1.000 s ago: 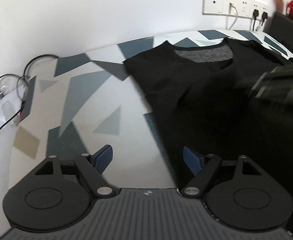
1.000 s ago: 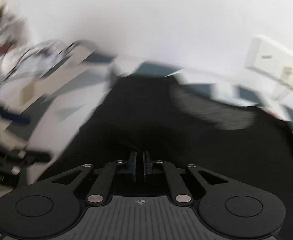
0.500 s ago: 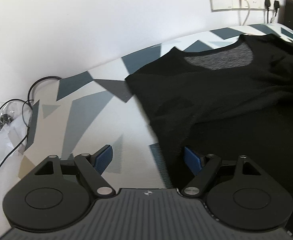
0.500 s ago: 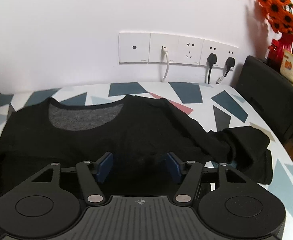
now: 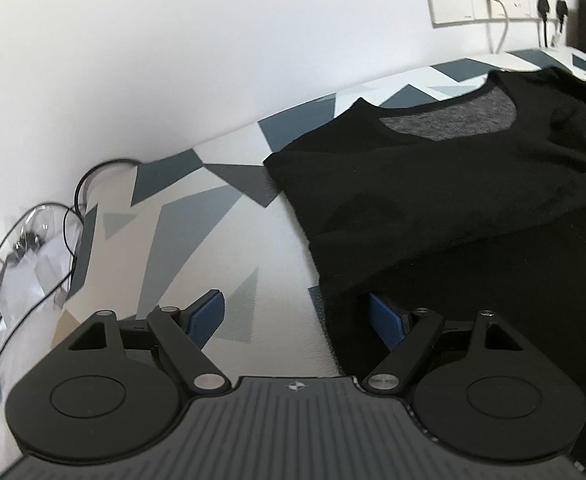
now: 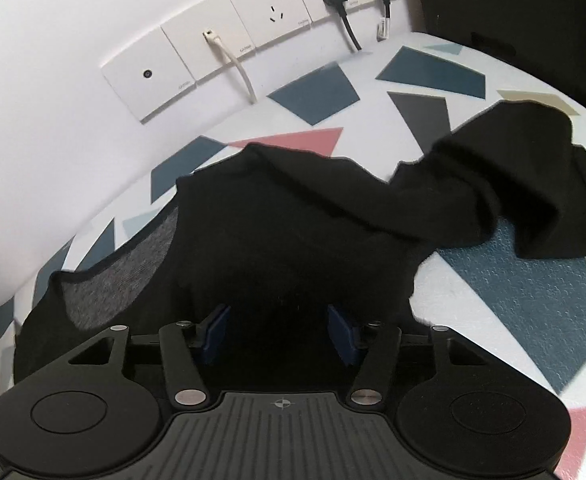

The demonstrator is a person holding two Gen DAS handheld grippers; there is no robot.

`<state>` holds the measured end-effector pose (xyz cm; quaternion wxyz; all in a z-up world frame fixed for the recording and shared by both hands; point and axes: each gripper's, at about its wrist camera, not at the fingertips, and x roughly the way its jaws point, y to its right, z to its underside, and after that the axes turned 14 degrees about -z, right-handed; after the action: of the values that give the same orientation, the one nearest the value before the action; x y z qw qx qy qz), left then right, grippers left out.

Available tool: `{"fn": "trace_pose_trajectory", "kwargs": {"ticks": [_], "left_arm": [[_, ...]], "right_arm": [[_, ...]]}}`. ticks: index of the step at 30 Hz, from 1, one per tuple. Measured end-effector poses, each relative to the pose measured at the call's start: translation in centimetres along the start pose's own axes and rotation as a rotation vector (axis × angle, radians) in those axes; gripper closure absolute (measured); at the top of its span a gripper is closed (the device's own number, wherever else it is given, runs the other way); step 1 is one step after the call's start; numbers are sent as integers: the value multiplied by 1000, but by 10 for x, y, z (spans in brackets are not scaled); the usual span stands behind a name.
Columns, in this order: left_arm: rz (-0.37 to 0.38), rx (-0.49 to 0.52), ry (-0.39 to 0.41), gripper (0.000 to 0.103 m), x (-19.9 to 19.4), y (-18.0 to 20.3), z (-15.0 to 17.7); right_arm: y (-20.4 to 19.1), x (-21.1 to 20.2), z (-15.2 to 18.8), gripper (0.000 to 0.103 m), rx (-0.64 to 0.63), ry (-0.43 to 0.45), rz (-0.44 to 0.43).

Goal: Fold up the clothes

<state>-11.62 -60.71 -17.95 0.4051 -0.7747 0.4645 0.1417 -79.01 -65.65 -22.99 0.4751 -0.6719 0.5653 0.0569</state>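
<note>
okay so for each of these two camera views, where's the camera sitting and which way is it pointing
Left wrist view: sits on the left gripper, looking forward along the patterned table at the left edge of the black shirt; its own open blue fingers show below.
Right wrist view: sits on the right gripper, over the shirt, facing the wall sockets and the crumpled sleeve; its open fingers show.
Shared: shirt with grey inner neck, sockets, table.
</note>
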Motion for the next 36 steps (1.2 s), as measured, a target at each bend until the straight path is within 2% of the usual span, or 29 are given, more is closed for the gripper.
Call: {"fn": "trace_pose_trajectory", "kwargs": {"ticks": [1, 2, 4, 9, 10, 12, 13, 16, 20, 23, 27, 29, 32, 36], "left_arm": [[-2, 0, -2, 23, 1, 0, 0], [-3, -3, -3, 23, 1, 0, 0], [-5, -7, -2, 23, 2, -1, -1], [-30, -1, 42, 23, 2, 3, -3], [-37, -13, 52, 23, 3, 2, -3], [-24, -51, 37, 23, 7, -2, -3], [-21, -66, 25, 23, 10, -4, -3], [-36, -89, 13, 23, 16, -7, 0], [-58, -105, -1, 23, 24, -16, -1], [-68, -151, -25, 23, 30, -32, 0], [-81, -180, -47, 23, 32, -43, 5], [-94, -160, -38, 23, 29, -40, 8], [-107, -119, -13, 23, 24, -32, 10], [-104, -44, 17, 21, 17, -21, 8]], "right_arm": [[-1, 4, -2, 93, -6, -10, -10], [-2, 7, -4, 98, 6, -21, -21], [-8, 0, -8, 98, 18, 14, -57], [-41, -65, -23, 98, -112, 245, -125], [-46, -78, -26, 98, -142, 288, -121], [-43, -91, -31, 98, -152, 313, -73], [-39, -93, -34, 98, -143, 300, -47], [-20, -78, -38, 98, -75, 188, 34], [-26, -50, -45, 99, -42, 120, 43], [-54, -34, -64, 99, -65, 136, -17], [-102, -47, -87, 99, -170, 241, -211], [-103, -50, -87, 99, -185, 247, -232], [-71, -32, -75, 99, -149, 189, -145], [-9, 8, -43, 99, -113, 29, 34]]}}
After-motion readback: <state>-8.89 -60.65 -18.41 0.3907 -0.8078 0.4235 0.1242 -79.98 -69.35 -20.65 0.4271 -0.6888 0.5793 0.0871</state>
